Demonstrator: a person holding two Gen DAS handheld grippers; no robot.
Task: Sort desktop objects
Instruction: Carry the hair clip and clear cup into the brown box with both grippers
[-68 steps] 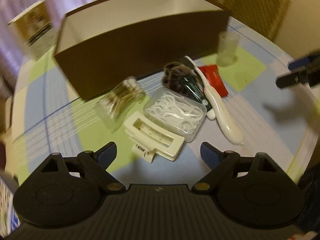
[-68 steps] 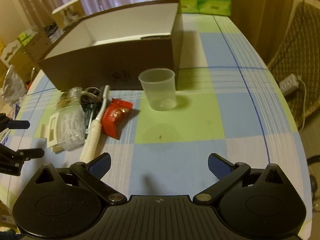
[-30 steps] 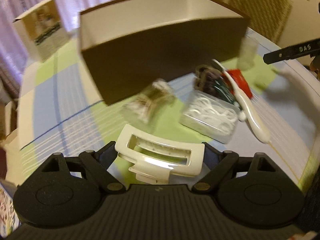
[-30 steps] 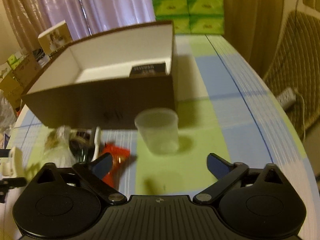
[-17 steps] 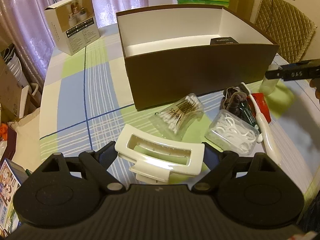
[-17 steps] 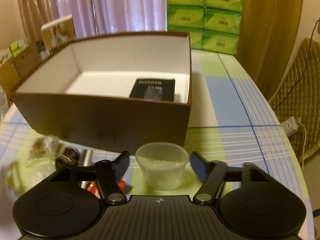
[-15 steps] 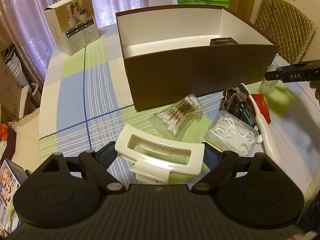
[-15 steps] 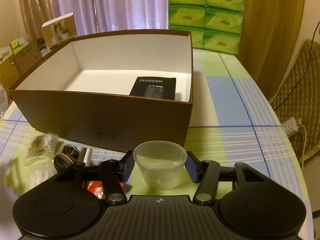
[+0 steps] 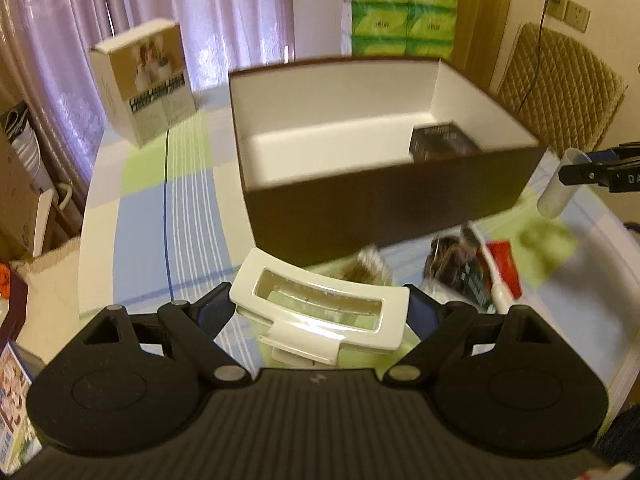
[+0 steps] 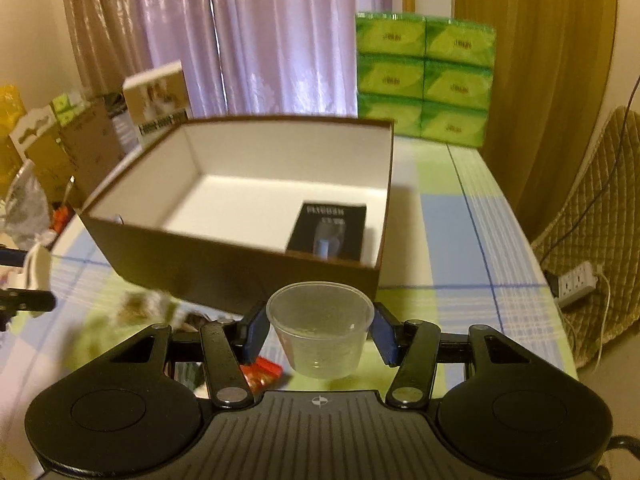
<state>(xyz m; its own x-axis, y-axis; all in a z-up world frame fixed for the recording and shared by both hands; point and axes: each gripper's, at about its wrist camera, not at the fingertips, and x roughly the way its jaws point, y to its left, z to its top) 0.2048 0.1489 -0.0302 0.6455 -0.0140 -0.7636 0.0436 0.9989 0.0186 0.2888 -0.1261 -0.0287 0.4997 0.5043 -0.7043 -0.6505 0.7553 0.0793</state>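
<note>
Only a black packet (image 10: pixel 328 232) lies in the box (image 10: pixel 224 268) so far. The left hand-held gripper (image 9: pixel 320 312) clamps a white clip (image 9: pixel 320 312), the right hand-held gripper (image 10: pixel 320 330) a clear cup (image 10: pixel 320 330), both short of the box; swabs, a toothbrush and a red packet (image 9: pixel 504 264) wait on the bench (image 9: pixel 136 248).

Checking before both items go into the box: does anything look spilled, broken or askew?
Nothing stands out. The clear cup sits upright and empty in the right hand-held gripper; the white clip looks intact in the left hand-held gripper.
</note>
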